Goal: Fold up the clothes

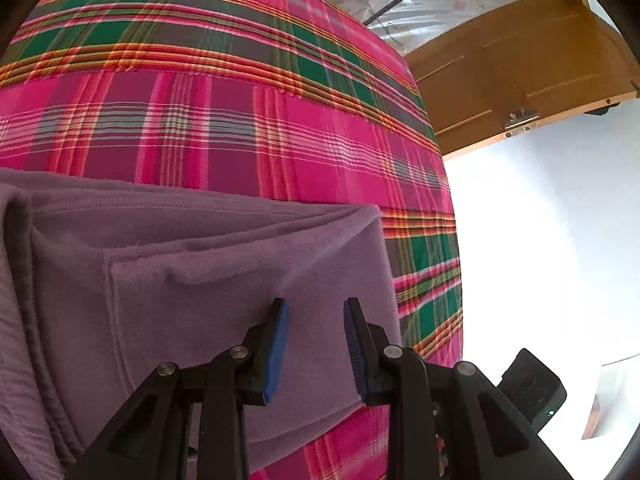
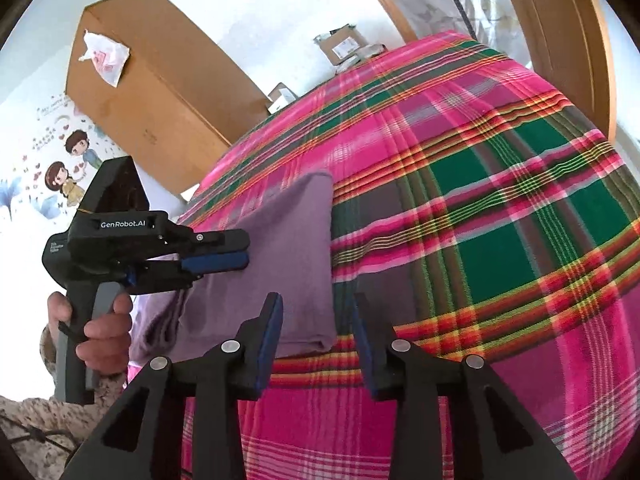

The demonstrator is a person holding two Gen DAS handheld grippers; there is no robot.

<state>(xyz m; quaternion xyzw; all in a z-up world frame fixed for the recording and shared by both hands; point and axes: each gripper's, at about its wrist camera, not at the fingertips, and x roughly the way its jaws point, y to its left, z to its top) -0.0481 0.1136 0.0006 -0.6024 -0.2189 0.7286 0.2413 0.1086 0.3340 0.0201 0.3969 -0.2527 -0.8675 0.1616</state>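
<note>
Hovering my left gripper (image 1: 316,312) with jaws parted above the folded purple garment (image 1: 224,280) on the plaid bedspread (image 1: 224,120); my right gripper (image 2: 316,308) hangs released near its corner.

Just ahead of your left gripper (image 1: 316,312), black with blue pads (image 1: 276,352), lies a plain mauve-purple fleece garment (image 1: 224,264). Under and beyond it the bedcover (image 1: 240,120) is a hot-pink plaid crossed by green and grey bands with orange, yellow and white lines. Past your right gripper (image 2: 316,308), also black with blue pads, to its upper left stands a tan-brown cardboard box (image 2: 160,92). Your sleeve (image 2: 60,412) is a beige speckled print.
</note>
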